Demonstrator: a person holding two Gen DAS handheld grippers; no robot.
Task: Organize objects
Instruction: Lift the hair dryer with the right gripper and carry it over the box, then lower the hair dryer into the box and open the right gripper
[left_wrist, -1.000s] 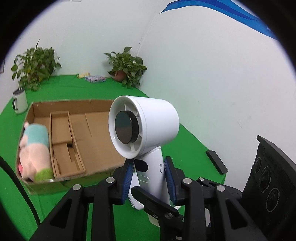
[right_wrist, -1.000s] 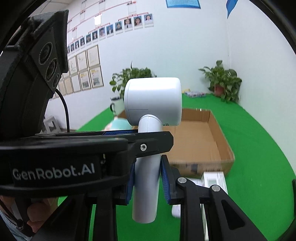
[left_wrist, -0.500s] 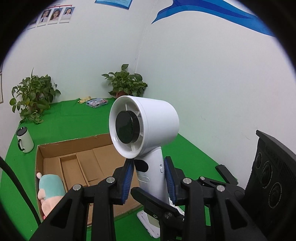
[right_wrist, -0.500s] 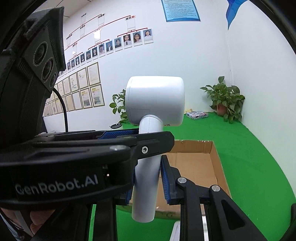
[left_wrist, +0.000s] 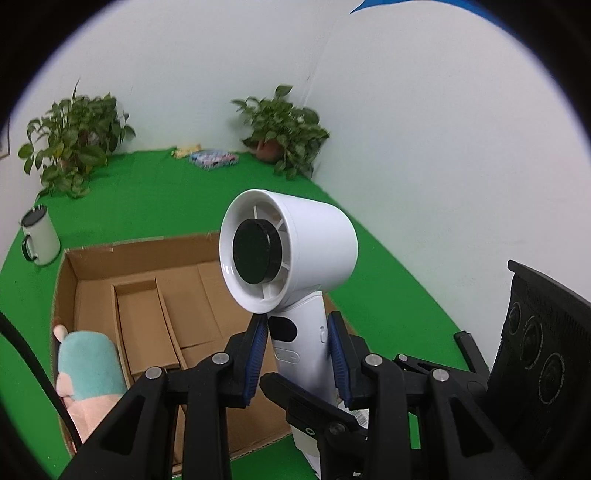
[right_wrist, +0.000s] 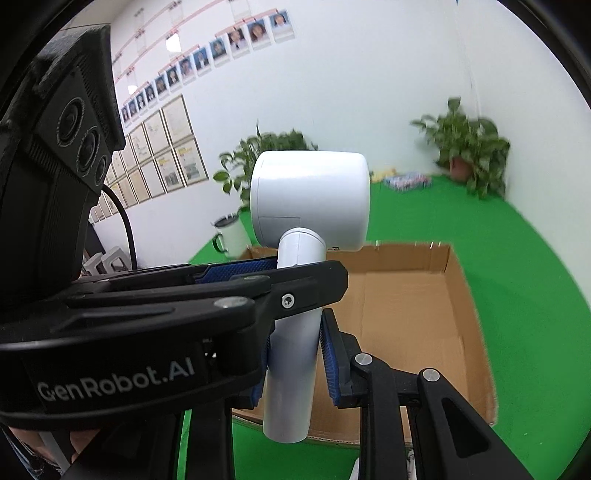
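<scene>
Both grippers, left (left_wrist: 297, 350) and right (right_wrist: 293, 354), clamp the white fan's (left_wrist: 291, 251) handle mid-frame, presumably steadying it upright above the cardboard box (left_wrist: 96, 258) at lower left.

White walls (left_wrist: 424, 140) meet at a corner over the green-covered surface (left_wrist: 155, 184) — two potted plants (left_wrist: 284, 136) against them (leaves blurred), rows of framed papers (right_wrist: 162, 162) and portrait photos on one wall.
</scene>
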